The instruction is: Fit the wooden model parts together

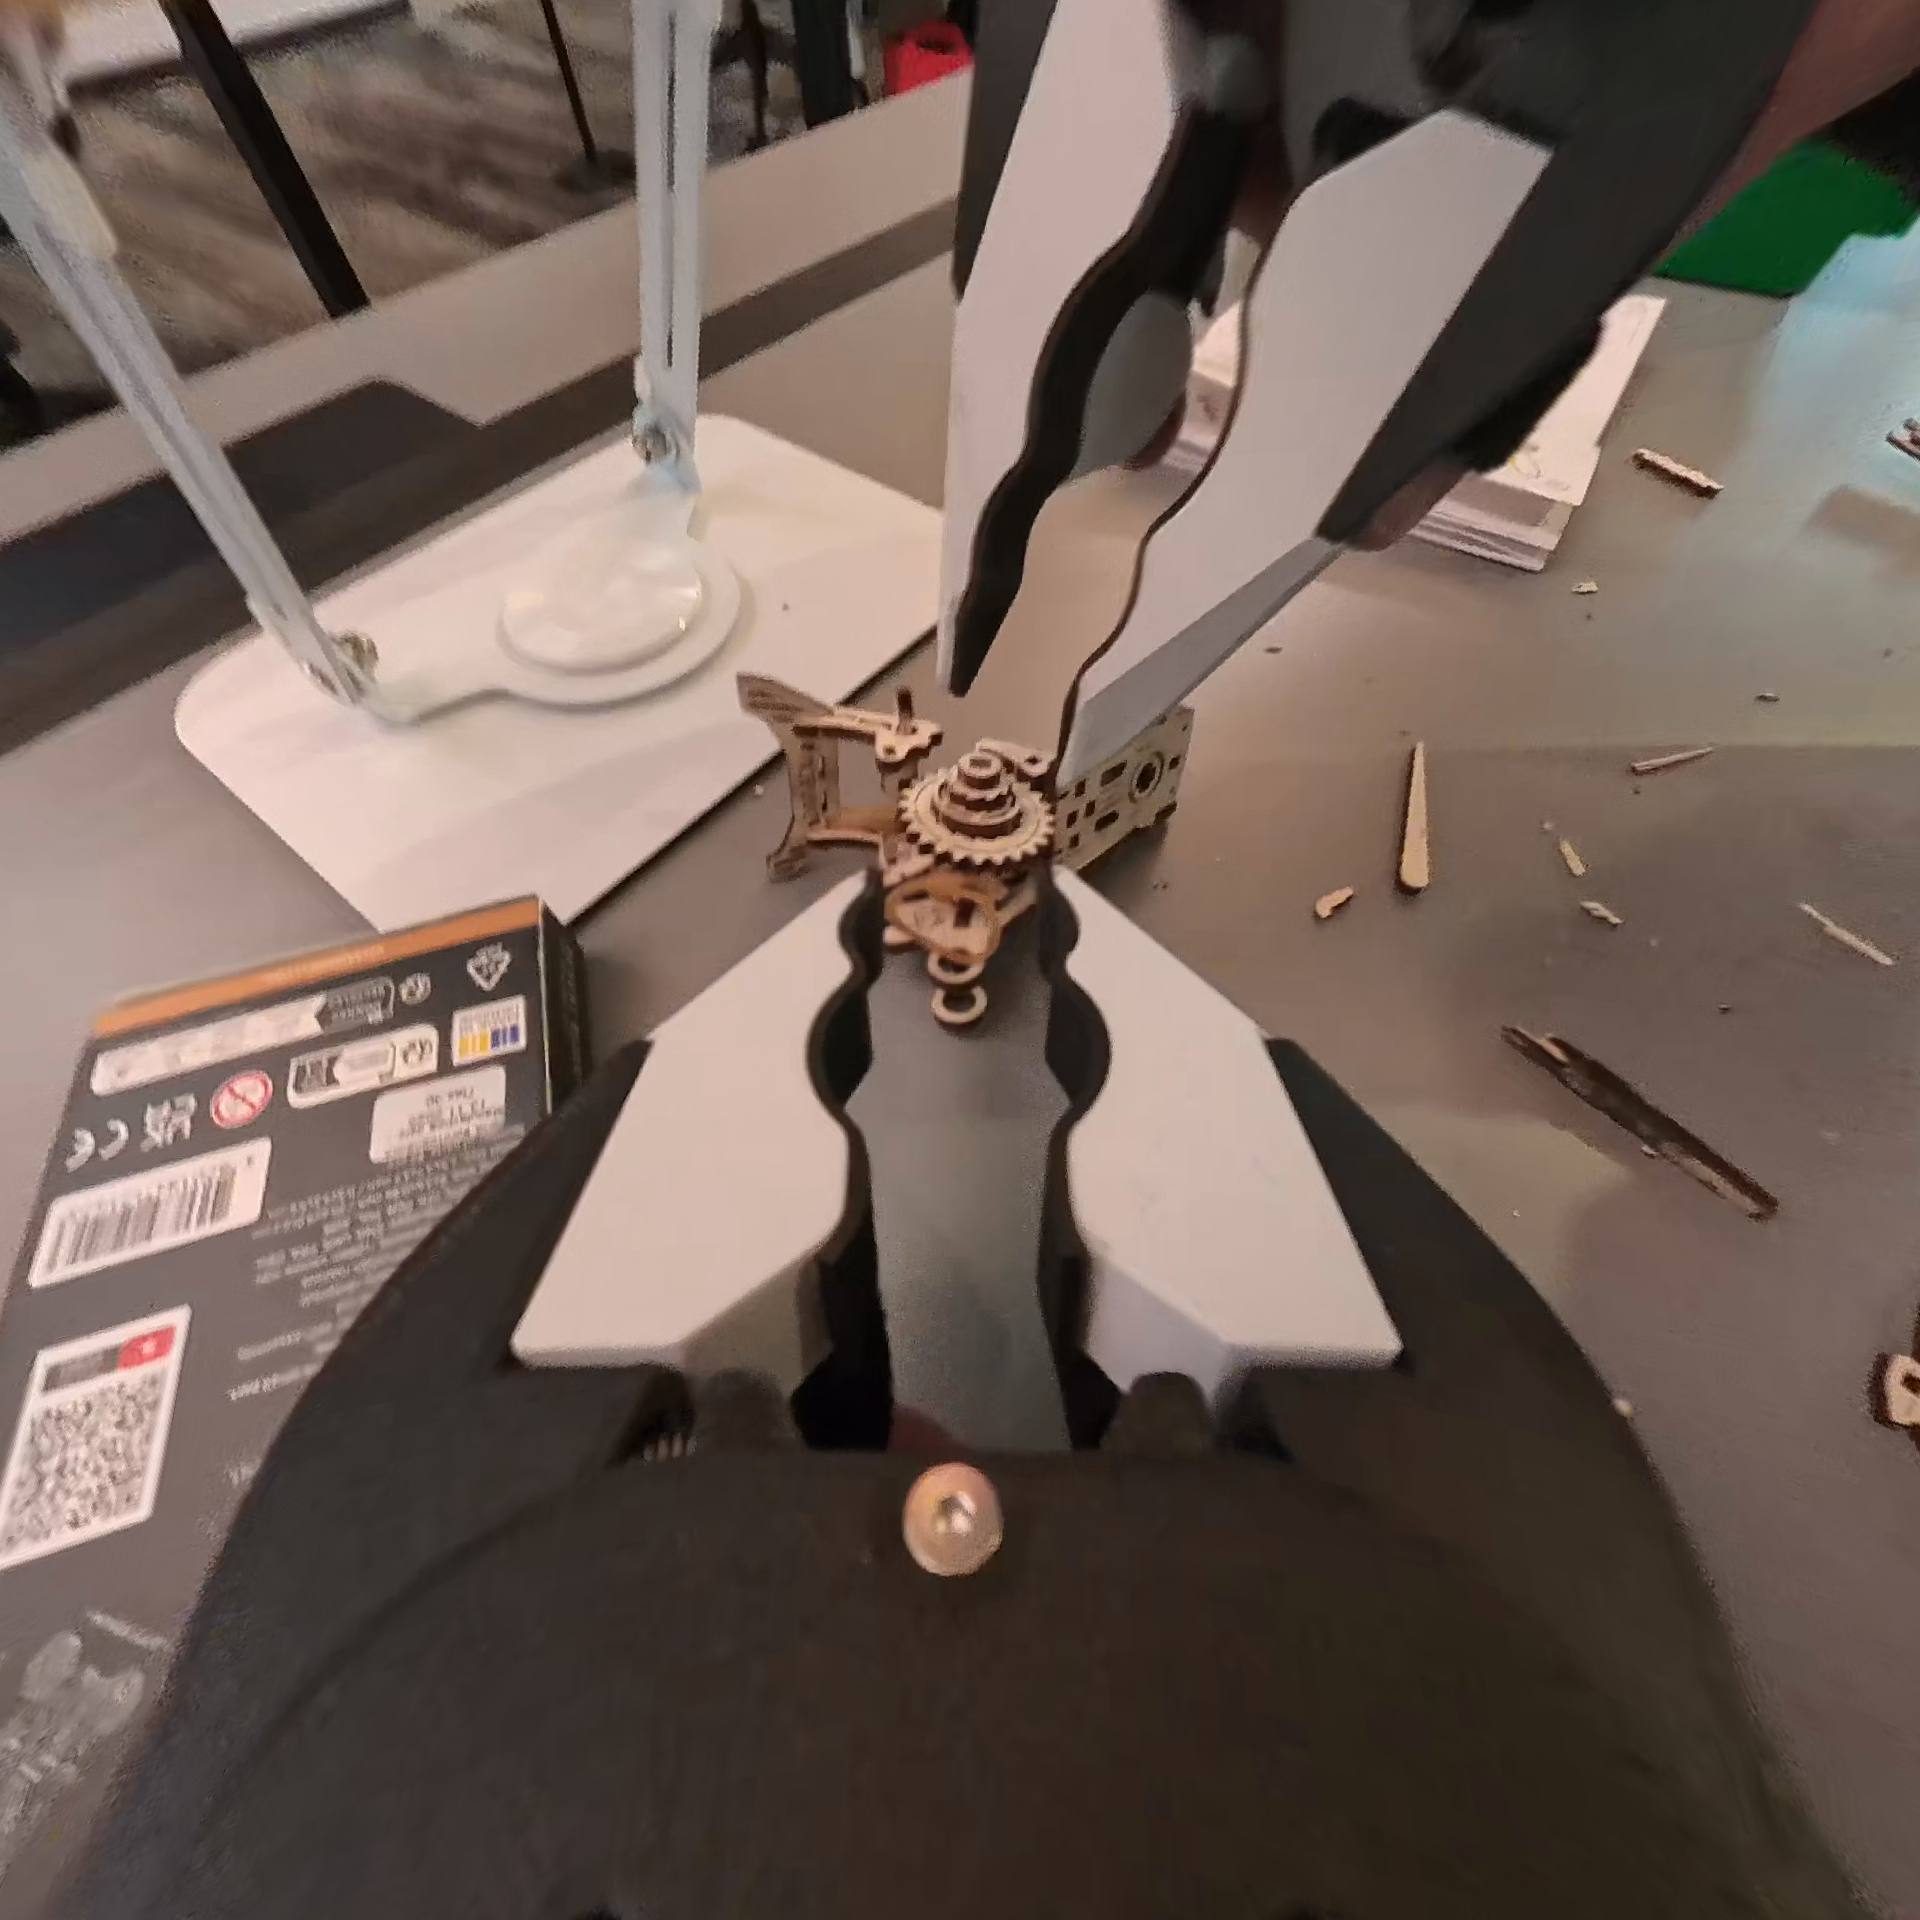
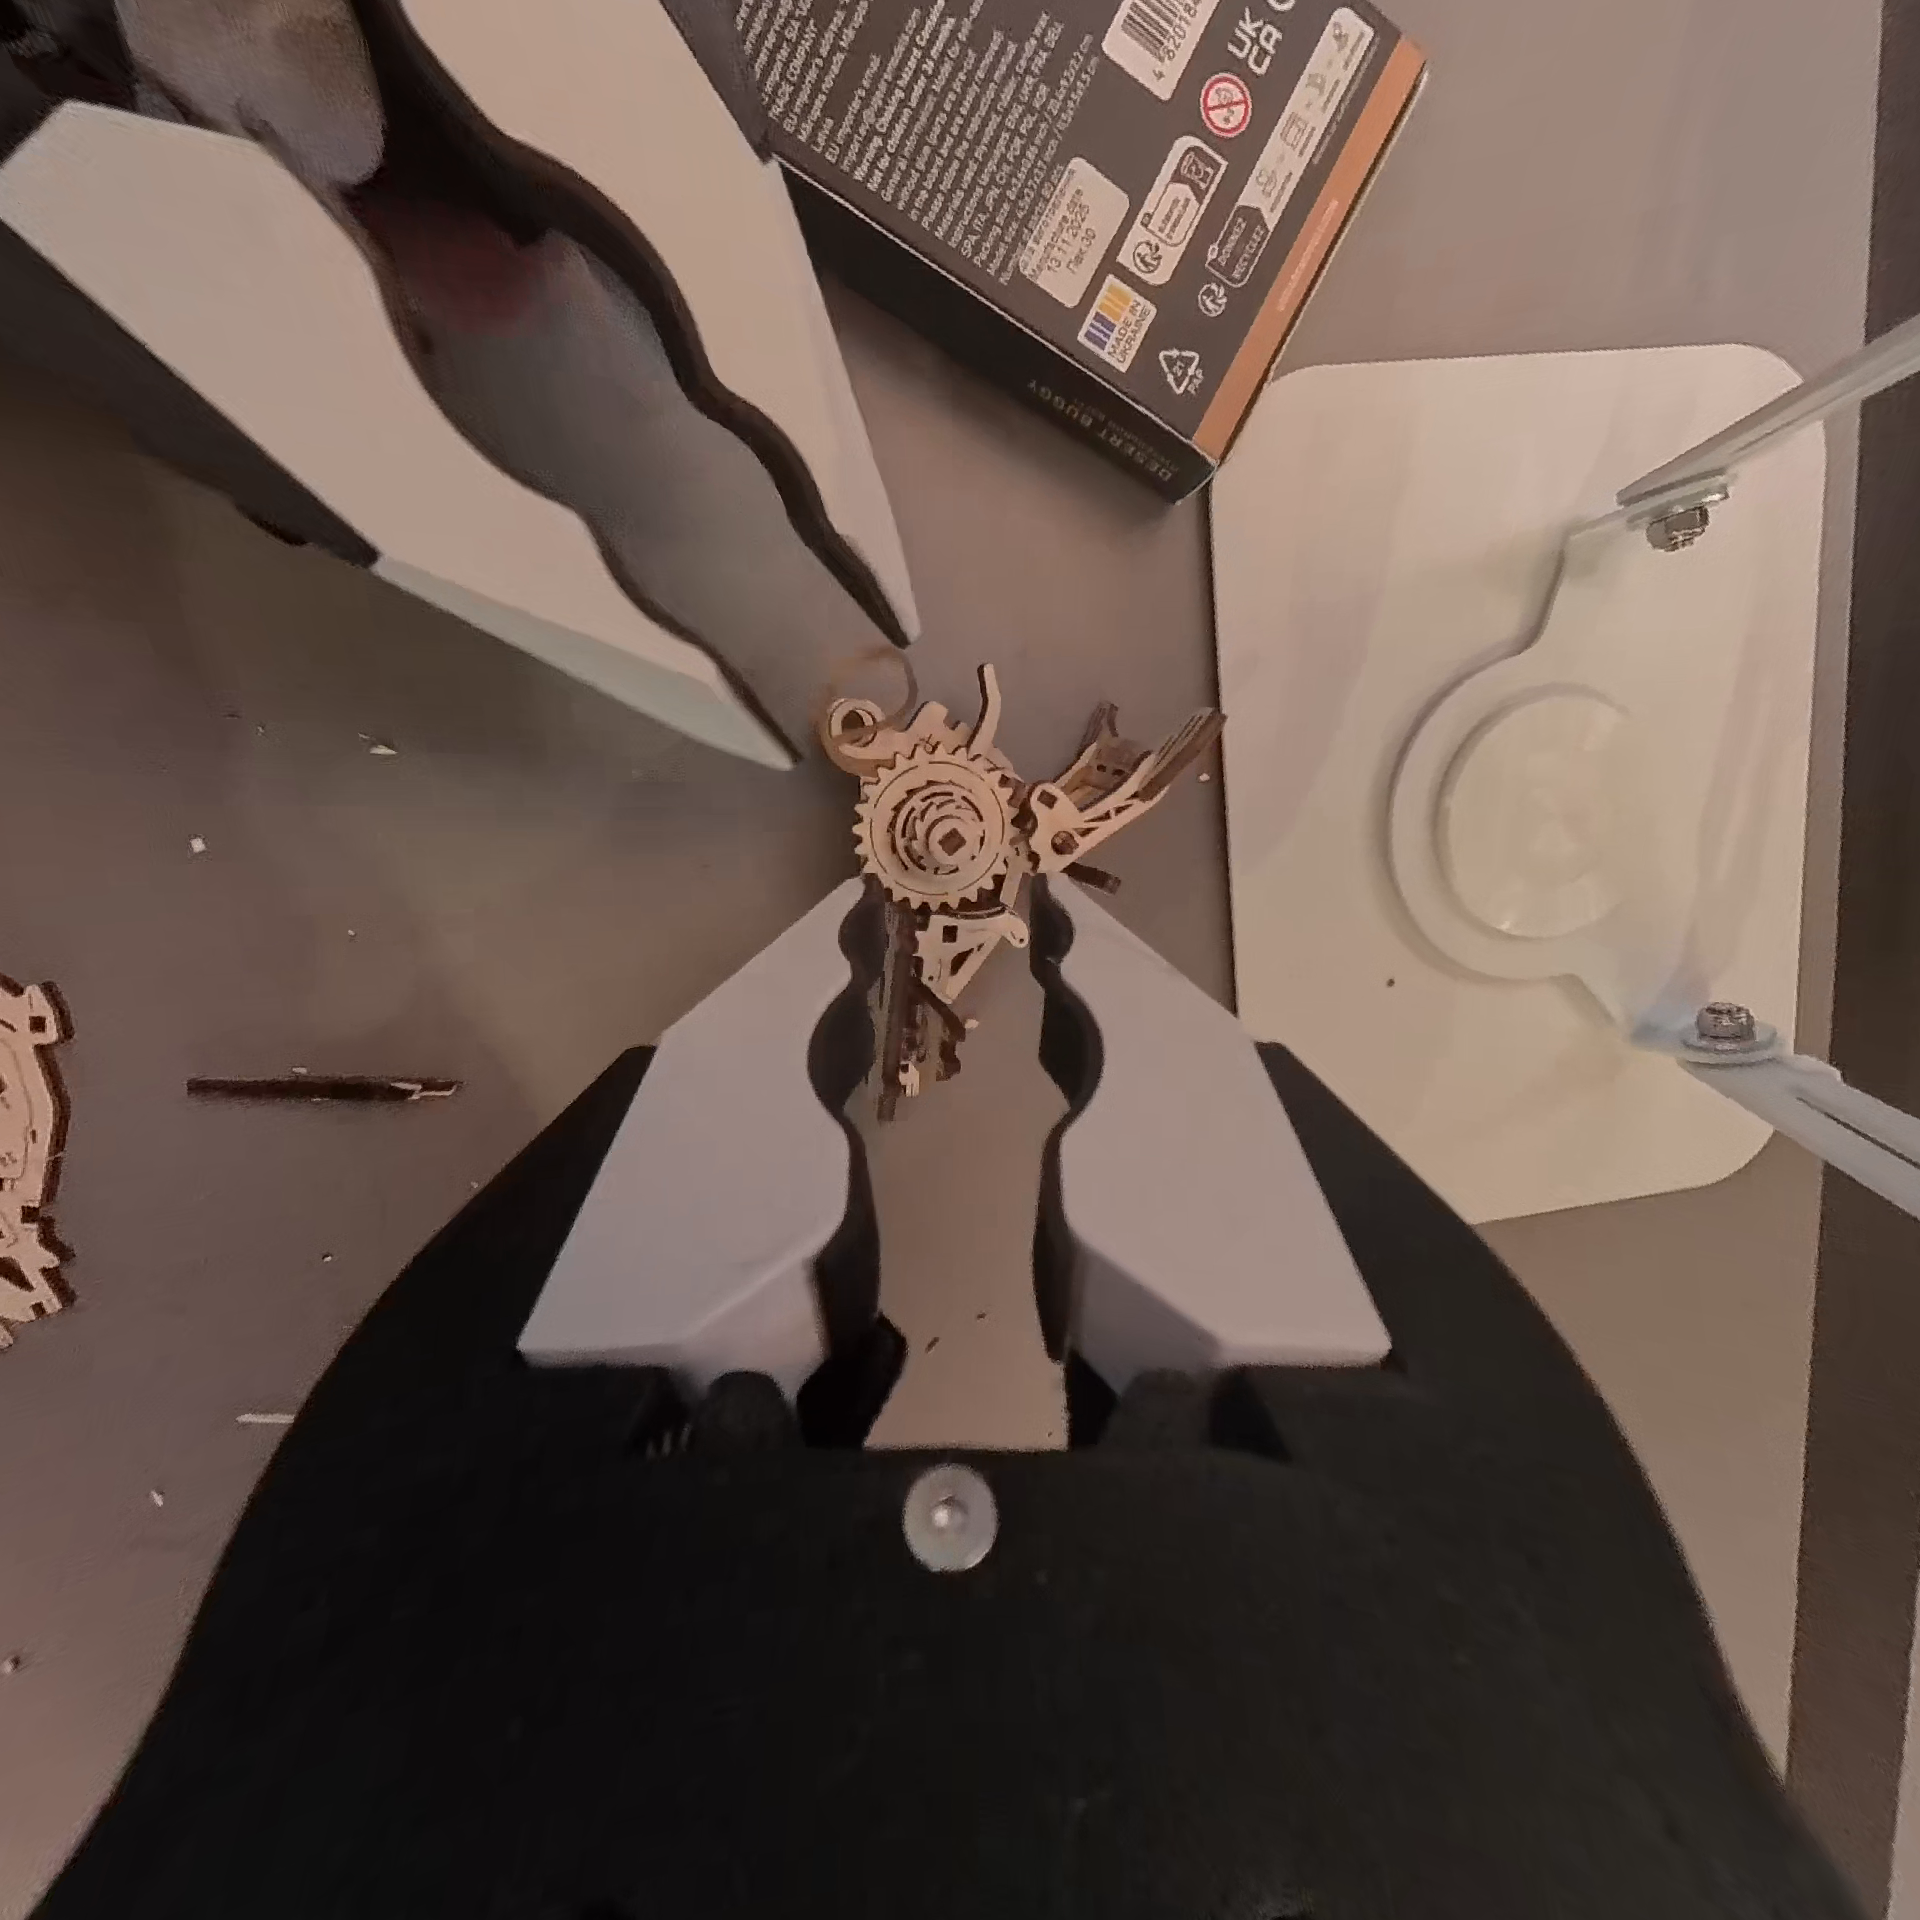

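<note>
One wooden model stands on the grey table between two grippers. The left gripper clasps its near end, while the right gripper is spread around it without pressing. One black box and one white stand base show in both views — only the right wrist view shows a flat wooden sheet at far left.

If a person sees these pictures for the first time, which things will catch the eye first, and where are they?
First, the small wooden model with its toothed gear, in the middle of the grey table, where the left gripper and the right gripper meet around it. Then the dark box beside them and the white base plate behind the model.
</note>
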A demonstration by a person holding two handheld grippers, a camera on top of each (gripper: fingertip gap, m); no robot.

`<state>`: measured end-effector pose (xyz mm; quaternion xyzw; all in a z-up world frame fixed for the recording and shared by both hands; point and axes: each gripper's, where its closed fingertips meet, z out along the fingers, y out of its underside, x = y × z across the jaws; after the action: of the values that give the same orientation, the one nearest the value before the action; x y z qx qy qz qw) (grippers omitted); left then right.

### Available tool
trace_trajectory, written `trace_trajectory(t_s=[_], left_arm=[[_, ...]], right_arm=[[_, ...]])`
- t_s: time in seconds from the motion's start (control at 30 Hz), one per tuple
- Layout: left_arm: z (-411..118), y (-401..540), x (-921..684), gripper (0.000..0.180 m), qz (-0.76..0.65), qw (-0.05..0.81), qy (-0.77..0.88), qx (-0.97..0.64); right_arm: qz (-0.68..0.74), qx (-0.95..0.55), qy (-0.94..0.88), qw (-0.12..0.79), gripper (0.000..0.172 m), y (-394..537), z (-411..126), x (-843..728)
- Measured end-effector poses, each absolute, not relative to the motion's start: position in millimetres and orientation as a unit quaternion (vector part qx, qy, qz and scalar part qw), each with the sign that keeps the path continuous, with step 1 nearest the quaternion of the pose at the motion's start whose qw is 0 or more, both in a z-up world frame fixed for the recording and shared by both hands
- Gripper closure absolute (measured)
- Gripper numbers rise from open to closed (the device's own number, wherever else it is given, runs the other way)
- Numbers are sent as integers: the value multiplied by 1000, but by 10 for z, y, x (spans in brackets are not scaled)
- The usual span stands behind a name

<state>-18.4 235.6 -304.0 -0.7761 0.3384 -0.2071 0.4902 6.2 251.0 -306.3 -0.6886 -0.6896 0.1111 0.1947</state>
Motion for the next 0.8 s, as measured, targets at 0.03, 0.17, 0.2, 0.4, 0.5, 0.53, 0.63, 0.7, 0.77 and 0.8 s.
trace_trajectory(t_s=[0.03, 0.17, 0.2, 0.4, 0.5, 0.53, 0.63, 0.7, 0.77, 0.8], left_arm=[[-3019, 2354, -154, 150, -201, 499, 348, -768], [-3102, 2380, -70, 144, -132, 499, 409, -752], [-3136, 2373, -48, 139, -121, 492, 429, -748], [-3062, 2487, -37, 140, -53, 515, 477, -710], [-3106, 2491, -9, 154, -34, 504, 511, -696], [-3114, 2507, -10, 158, -29, 501, 514, -695], [-3136, 2538, -28, 165, -26, 495, 515, -699], [-3133, 2547, -36, 164, -22, 495, 517, -698], [-3130, 2542, -35, 162, -29, 491, 516, -701], [-3129, 2521, -28, 160, -33, 489, 521, -698]], right_arm=[[113, -691, -687, 194, 146, 2516, -3072, 80], [138, -697, -672, 209, 145, 2539, -3056, 132], [145, -697, -668, 214, 144, 2539, -3055, 144], [173, -683, -667, 243, 144, 2478, -3109, 204], [187, -679, -662, 257, 144, 2477, -3122, 222], [192, -677, -661, 261, 144, 2475, -3124, 219], [201, -670, -665, 262, 144, 2460, -3161, 212], [203, -665, -667, 265, 144, 2466, -3179, 204], [203, -665, -665, 272, 144, 2501, -3181, 206], [204, -664, -663, 279, 143, 2530, -3167, 205]])
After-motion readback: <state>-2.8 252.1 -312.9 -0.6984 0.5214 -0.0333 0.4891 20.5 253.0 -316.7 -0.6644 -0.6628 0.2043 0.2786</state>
